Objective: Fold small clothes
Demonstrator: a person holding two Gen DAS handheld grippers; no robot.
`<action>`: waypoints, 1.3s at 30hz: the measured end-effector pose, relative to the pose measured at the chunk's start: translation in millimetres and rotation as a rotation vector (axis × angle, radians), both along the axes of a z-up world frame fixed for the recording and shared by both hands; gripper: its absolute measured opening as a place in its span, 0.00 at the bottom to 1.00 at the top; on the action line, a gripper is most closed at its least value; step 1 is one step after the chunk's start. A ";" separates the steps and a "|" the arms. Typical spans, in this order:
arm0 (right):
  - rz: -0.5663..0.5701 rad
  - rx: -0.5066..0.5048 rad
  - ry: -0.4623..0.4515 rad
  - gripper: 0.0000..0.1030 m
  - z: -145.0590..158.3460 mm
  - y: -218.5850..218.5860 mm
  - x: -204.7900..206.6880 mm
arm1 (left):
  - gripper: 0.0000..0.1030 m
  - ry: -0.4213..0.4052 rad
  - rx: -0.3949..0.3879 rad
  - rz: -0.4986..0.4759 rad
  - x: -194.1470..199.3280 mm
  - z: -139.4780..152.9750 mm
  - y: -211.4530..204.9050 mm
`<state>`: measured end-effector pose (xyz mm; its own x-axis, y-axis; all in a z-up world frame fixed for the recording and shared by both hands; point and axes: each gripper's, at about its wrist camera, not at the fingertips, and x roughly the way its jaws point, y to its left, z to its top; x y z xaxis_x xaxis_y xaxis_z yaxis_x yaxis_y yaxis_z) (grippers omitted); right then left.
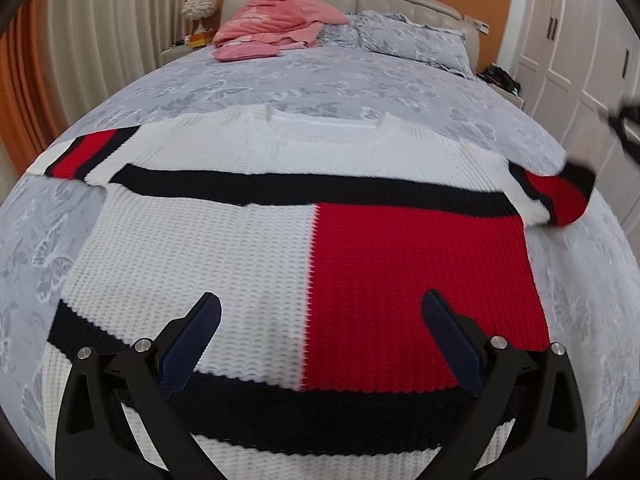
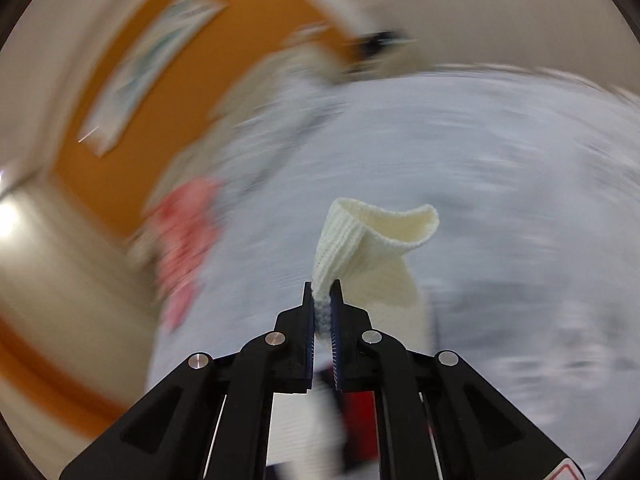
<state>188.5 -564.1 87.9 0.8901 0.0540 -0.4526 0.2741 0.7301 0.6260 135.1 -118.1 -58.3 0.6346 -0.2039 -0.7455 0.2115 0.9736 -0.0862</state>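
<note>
A white, red and navy knit sweater (image 1: pixel 280 248) lies flat on the bed, neck away from me, left sleeve (image 1: pixel 84 156) spread out. My left gripper (image 1: pixel 320 308) is open and empty, hovering over the sweater's lower part. My right gripper (image 2: pixel 322 288) is shut on the white ribbed cuff (image 2: pixel 372 236) of the right sleeve and holds it lifted. In the left wrist view the right sleeve (image 1: pixel 556 196) is raised and blurred at the right edge. The right wrist view is heavily motion-blurred.
The bed has a grey butterfly-print cover (image 1: pixel 320 84). Pink clothes (image 1: pixel 272 20) and pillows (image 1: pixel 404 36) lie at the headboard. A nightstand with a lamp (image 1: pixel 196 20) stands at the back left, white wardrobe doors (image 1: pixel 580 48) at the right.
</note>
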 end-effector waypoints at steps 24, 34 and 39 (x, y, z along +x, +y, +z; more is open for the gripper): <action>0.240 -0.477 0.433 0.67 -98.7 249.8 -19.2 | 0.95 0.241 -0.433 0.184 141.5 -1.4 135.2; 0.240 -0.361 0.496 0.21 -166.0 213.4 17.3 | 0.24 0.200 -0.351 0.147 208.0 -32.7 83.4; 0.136 -0.337 0.391 0.11 -141.7 182.8 0.2 | 0.08 0.135 -0.343 0.164 219.3 -16.5 102.5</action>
<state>188.7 -381.3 -53.8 0.6464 -0.0487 -0.7615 0.3289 0.9183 0.2205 354.4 -15.6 -74.8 0.5800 -0.3593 -0.7311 0.0203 0.9035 -0.4280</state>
